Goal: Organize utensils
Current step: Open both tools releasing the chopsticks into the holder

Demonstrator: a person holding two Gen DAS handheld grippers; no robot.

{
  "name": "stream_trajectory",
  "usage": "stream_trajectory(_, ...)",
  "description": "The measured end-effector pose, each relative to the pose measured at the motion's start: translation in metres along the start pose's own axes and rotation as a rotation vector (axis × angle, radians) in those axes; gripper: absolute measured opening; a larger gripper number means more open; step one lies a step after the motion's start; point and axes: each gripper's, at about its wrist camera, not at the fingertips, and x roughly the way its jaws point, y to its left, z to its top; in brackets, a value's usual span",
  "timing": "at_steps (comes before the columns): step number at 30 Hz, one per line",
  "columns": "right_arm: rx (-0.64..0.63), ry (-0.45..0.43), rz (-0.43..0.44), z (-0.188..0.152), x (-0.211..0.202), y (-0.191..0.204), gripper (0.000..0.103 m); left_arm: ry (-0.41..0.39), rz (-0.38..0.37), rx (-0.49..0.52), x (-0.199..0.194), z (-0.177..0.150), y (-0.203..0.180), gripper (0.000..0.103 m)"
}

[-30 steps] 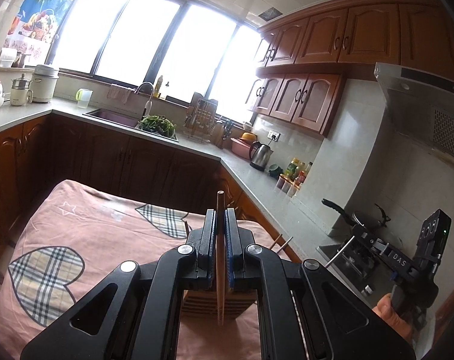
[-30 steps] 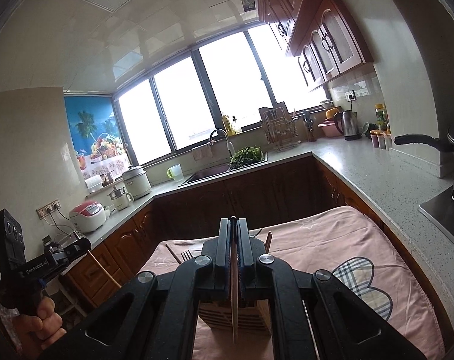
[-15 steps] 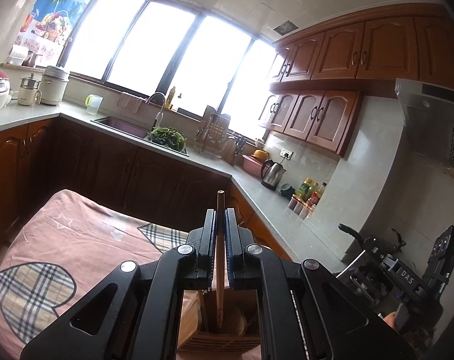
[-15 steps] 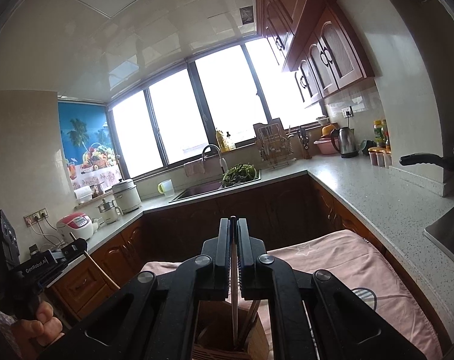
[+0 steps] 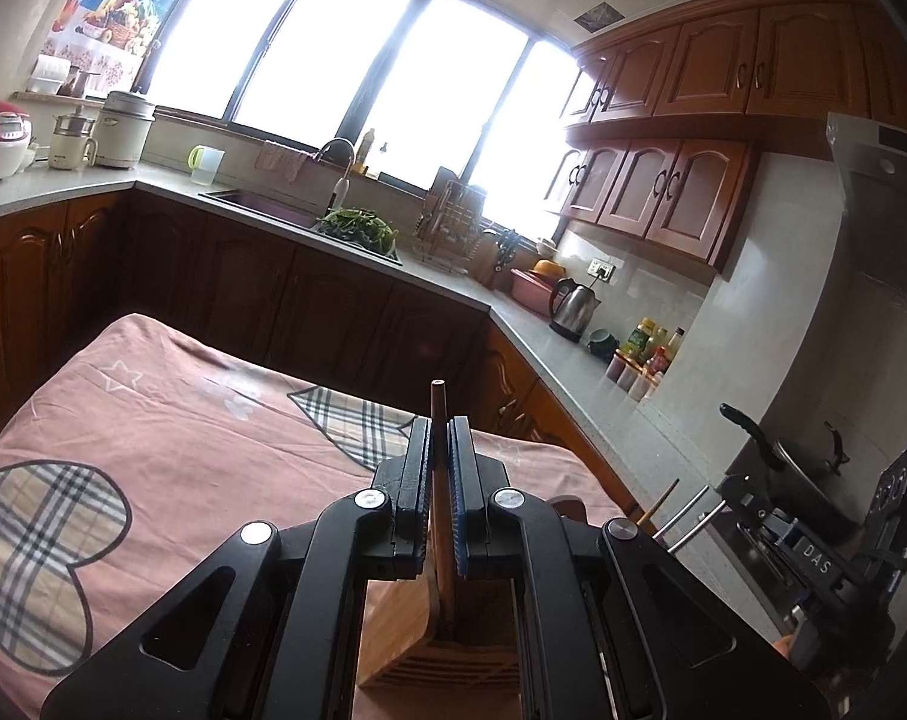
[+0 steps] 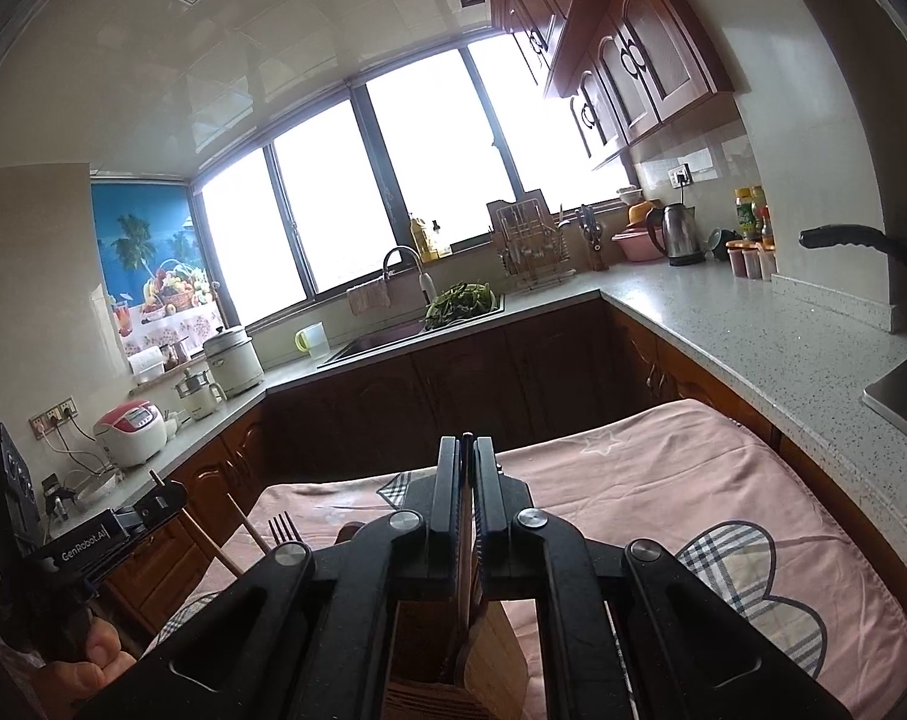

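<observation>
My left gripper (image 5: 440, 438) is shut on a brown wooden chopstick (image 5: 439, 420) held upright; its lower end reaches into a wooden utensil holder (image 5: 393, 618) just below the fingers. My right gripper (image 6: 466, 468) is shut on a thin flat utensil handle (image 6: 466, 540) that runs down into the same wooden holder (image 6: 489, 654). A fork (image 6: 282, 531) and wooden sticks (image 6: 246, 531) stick up from the holder at the left of the right wrist view. The right gripper also shows at the right edge of the left wrist view (image 5: 813, 546).
The holder stands on a table with a pink cloth (image 5: 171, 420) with plaid hearts. Behind it run dark wood cabinets and a grey counter (image 6: 753, 330) with a sink (image 5: 273, 204), kettle (image 5: 573, 309), bottles and rice cookers. A pan (image 5: 801, 456) sits on the stove at right.
Both grippers have shifted over the holder, and each held utensil now reaches down into it. The left view has swung a little, showing more of the tablecloth again.
</observation>
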Motion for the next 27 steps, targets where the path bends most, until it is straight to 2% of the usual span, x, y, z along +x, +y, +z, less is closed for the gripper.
stream_trajectory(7,0.004,0.047,-0.003,-0.018,0.012,-0.001,0.004,0.076,-0.007,0.025,0.019,-0.017,-0.003,0.005)
stream_trajectory(18,0.032,0.083,0.004,-0.014,0.017,-0.011,0.005,0.093,-0.004,0.031,0.021,-0.014,-0.005,0.005)
stream_trajectory(20,0.034,0.086,0.005,-0.014,0.017,-0.010,0.010,0.097,-0.004,0.032,0.021,-0.014,-0.005,0.005)
stream_trajectory(22,0.040,0.091,0.007,-0.013,0.019,-0.011,0.009,0.103,-0.009,0.033,0.021,-0.014,-0.005,0.005)
stream_trajectory(25,0.058,0.101,0.014,-0.013,0.018,-0.013,0.015,0.109,-0.010,0.029,0.020,-0.013,-0.005,0.017)
stream_trajectory(26,0.064,0.102,0.010,-0.013,0.018,-0.016,0.028,0.109,-0.006,0.027,0.018,-0.013,-0.005,0.028)
stream_trajectory(27,0.072,0.099,0.016,-0.012,0.017,-0.017,0.047,0.109,-0.001,0.023,0.016,-0.014,-0.004,0.044)
